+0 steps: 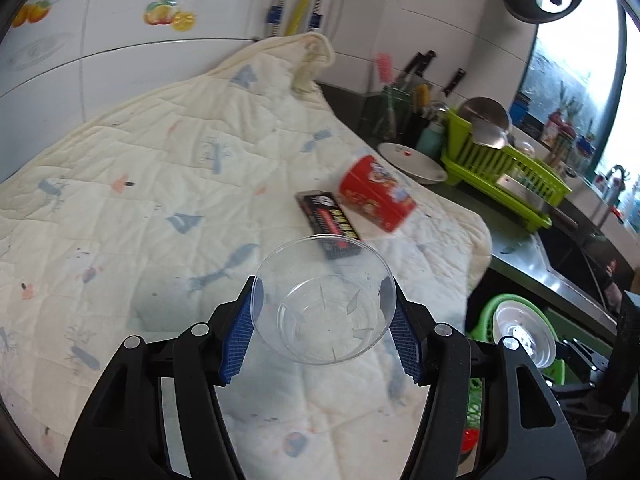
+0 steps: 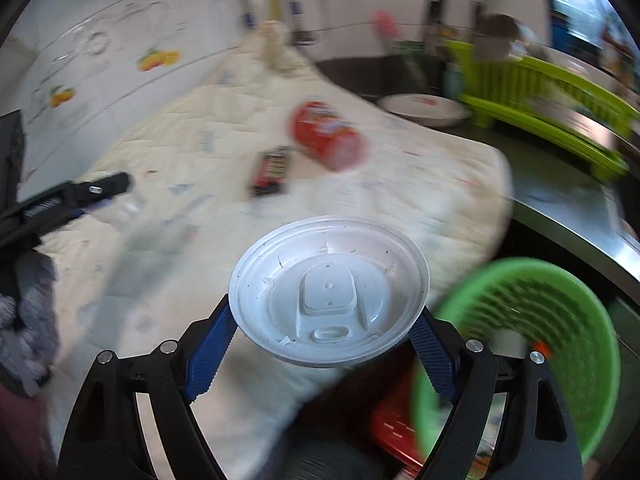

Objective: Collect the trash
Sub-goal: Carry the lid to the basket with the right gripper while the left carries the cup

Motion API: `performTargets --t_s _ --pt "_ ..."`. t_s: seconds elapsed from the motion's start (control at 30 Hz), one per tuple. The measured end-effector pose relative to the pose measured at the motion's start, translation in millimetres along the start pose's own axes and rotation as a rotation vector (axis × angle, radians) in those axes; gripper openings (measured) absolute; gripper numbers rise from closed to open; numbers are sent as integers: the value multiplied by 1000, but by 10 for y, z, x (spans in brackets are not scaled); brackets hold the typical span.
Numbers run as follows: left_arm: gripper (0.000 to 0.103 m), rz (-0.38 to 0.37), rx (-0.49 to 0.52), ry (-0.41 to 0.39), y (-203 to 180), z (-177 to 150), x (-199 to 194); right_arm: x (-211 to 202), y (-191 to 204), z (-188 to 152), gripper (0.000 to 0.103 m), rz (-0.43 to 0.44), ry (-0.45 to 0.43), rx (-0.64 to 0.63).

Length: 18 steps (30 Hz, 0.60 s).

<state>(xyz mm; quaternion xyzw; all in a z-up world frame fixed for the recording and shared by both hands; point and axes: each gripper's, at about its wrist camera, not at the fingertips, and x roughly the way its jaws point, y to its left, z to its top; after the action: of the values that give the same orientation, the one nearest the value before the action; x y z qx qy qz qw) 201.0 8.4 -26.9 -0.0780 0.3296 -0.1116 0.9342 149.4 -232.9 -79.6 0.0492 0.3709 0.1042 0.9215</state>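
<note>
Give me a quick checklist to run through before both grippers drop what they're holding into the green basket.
1. Left gripper clamped on the clear plastic cup: ok, blue pads press both sides.
2. Right gripper clamped on the white lid: ok.
3. Green basket within view: ok, low on the right.
4. Lid directly over the basket opening: not ok, it sits left of it.
5. Table trash left: not ok, red cup and black packet remain on the quilt.
6. Basket has room: cannot tell, blurred.

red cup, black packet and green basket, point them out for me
red cup (image 1: 376, 198), left wrist view, on its printed side
black packet (image 1: 328, 220), left wrist view, on its printed face
green basket (image 2: 532, 344), right wrist view, on its slotted inner wall
</note>
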Motion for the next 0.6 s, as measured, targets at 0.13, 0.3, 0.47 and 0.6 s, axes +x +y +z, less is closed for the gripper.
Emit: performTargets --t_s 0.13,0.3,0.47,0.6 --pt "60 -44 33 16 -299 -70 41 -119 -544 -213 80 -102 37 70" --pt "60 -73 57 33 -529 -122 94 -84 -1039 -434 81 -161 92 163" --pt "61 -80 86 54 -706 -179 153 74 -1315 -560 81 -165 127 229" --pt "61 -89 97 71 -801 -214 198 117 -1425 -592 81 -143 124 278"
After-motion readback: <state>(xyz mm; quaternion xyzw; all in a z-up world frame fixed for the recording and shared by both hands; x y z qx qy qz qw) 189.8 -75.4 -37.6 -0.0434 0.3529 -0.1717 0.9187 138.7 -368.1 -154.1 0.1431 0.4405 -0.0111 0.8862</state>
